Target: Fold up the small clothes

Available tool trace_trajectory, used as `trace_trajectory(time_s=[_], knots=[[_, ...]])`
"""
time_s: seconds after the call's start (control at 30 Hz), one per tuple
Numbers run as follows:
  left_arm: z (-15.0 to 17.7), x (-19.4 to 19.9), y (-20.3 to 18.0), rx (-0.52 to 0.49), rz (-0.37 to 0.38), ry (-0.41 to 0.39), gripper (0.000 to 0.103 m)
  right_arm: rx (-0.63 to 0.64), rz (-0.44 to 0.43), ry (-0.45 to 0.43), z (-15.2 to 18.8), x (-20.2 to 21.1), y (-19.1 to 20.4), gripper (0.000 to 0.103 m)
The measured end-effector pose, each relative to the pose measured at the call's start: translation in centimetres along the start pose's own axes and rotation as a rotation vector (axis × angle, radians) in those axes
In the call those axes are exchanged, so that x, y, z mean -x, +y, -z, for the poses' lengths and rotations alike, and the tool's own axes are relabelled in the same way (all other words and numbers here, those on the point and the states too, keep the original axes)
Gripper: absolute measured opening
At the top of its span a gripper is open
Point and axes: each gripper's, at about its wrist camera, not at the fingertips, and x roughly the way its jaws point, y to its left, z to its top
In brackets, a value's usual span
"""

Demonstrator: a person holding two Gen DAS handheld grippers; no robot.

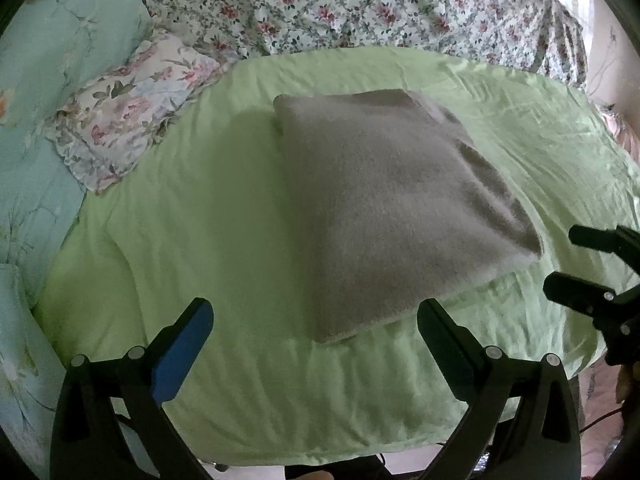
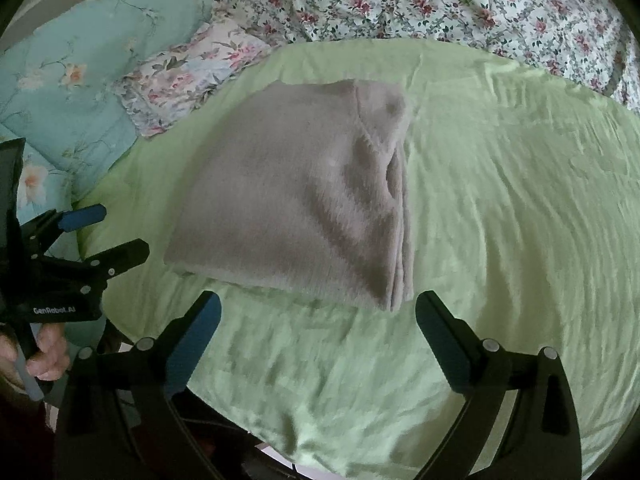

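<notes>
1. In front of me is a bed covered with a light green sheet [image 1: 192,240]. Behind it lies a flowered blanket [image 1: 360,4], and at the left side a pale blue quilt [image 1: 60,52] and a small flowered pillow [image 1: 132,112].
2. The grey garment [image 1: 392,208] lies folded into a thick rectangle in the middle of the green sheet. Its layered edges show on the right side in my right camera.
3. My left gripper [image 1: 316,322] is wide open. Nothing is between its fingers, and they are apart from the garment, just before its near edge.
4. My right gripper [image 2: 318,314] is also wide open and holds nothing. Its fingers stand near the front corner of the garment but do not touch it.
5. In the right camera my left hand [image 2: 44,354] is seen on the handle of the left gripper, at the left side of the garment.
</notes>
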Motion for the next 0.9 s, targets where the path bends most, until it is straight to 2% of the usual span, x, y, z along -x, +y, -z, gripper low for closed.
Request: trace_trajectory(time_s=[0.27, 0.9], knots=[[-0.3, -0.3, -0.4, -0.039, -0.080, 0.003, 0.102, 0.027, 0.010, 0.020, -1.4, -0.6, -0.1, 0.098], [-1.9, -0.8, 0.0, -0.051, -0.114, -0.018, 0.102, 0.052, 0.013, 0.025, -3.5, -1.4, 0.0, 0.099]])
